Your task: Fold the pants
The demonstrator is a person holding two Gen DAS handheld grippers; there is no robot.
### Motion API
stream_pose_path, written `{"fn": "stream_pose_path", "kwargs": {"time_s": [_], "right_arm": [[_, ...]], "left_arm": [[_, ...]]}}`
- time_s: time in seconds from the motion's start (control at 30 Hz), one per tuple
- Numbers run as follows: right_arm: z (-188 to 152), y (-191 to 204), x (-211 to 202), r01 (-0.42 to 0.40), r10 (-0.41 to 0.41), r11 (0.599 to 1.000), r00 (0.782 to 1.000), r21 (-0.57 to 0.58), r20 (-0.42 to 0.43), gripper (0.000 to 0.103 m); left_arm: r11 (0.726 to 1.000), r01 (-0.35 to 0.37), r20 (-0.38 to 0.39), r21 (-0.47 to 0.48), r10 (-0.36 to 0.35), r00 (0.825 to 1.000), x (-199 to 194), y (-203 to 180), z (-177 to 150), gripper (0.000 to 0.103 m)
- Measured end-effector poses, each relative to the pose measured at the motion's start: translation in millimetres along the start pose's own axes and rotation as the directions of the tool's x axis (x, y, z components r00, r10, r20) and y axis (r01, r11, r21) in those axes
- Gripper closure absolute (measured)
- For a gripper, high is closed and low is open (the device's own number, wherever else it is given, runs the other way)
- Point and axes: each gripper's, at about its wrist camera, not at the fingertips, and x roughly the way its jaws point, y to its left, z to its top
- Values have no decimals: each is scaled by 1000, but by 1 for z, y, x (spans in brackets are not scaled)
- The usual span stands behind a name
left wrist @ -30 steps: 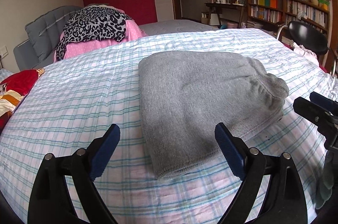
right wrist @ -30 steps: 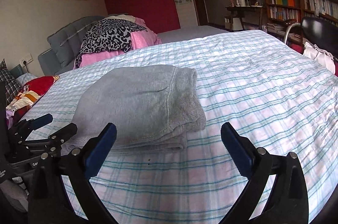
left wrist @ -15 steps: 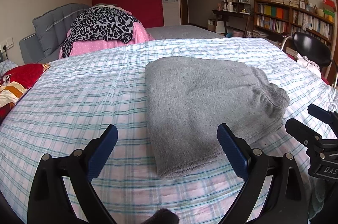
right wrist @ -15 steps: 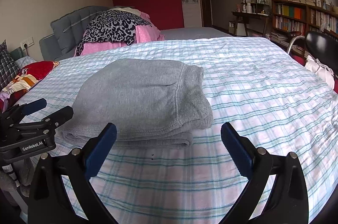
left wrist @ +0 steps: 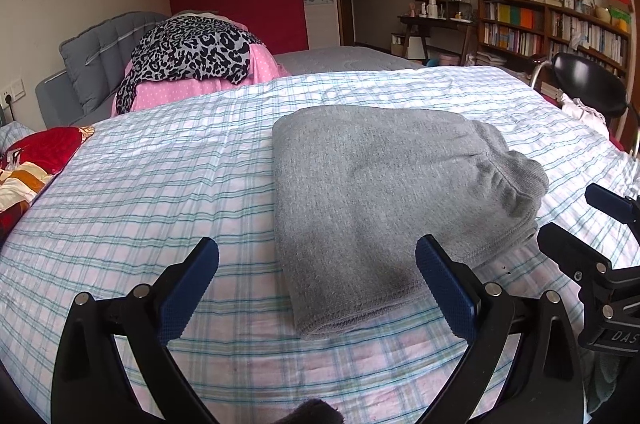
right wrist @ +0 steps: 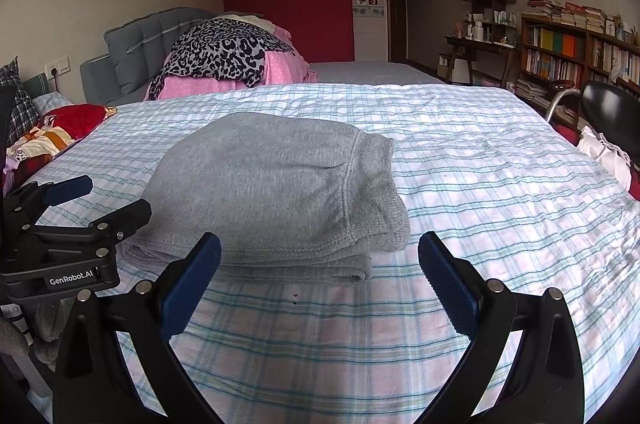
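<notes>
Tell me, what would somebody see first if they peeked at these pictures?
Probably the grey pants, folded into a neat bundle in the middle of the checked bedspread. Next, the leopard-print cloth heaped on pink bedding at the bed's far end, before a big red panel.

Grey knit pants (left wrist: 384,191) lie folded into a thick, flat stack at the frame's centre, gathered waistband at the right edge, resting on the bed.
</notes>
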Motion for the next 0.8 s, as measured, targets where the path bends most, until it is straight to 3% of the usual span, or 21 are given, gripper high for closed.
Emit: {"fn": "stream_pose_path", "kwargs": {"time_s": [0.8], "right_arm": [[-2,4,0,3,-3,1000,1000,-17,0,3]], "left_arm": [[999,7,28,35,-8,1000,-4,-4,-1,5]]}}
